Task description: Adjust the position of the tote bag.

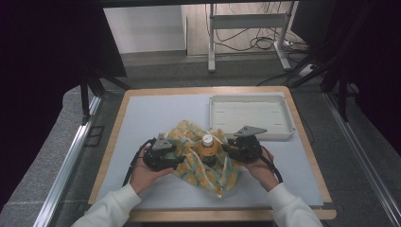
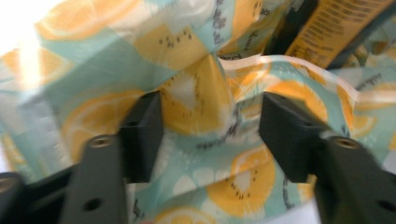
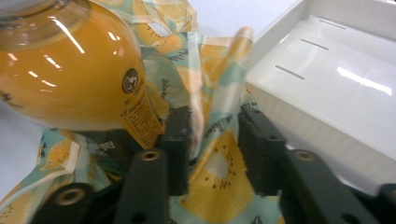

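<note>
Fruit-print cloth bag (image 1: 201, 158) sits mid-surface around an orange bottle (image 1: 207, 145); we see left gripper (image 2: 210, 126) jaws apart astride a fold, right gripper (image 3: 212, 140) jaws pinching bag fabric.

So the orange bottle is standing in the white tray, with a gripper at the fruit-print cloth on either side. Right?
Not quite. The high view shows the orange bottle standing on the fruit-print cloth, in front of the white tray. The left gripper and right gripper do flank it.

Mat front: bare strip between cloth bag (image 1: 203, 156) and table edge (image 1: 227, 215), open to a hand.
Mat left: bare.
Far right: white tray (image 1: 250, 116) (just beside the bag) blocks passage.
Bag centre: orange bottle (image 1: 207, 146) stands upright.
</note>
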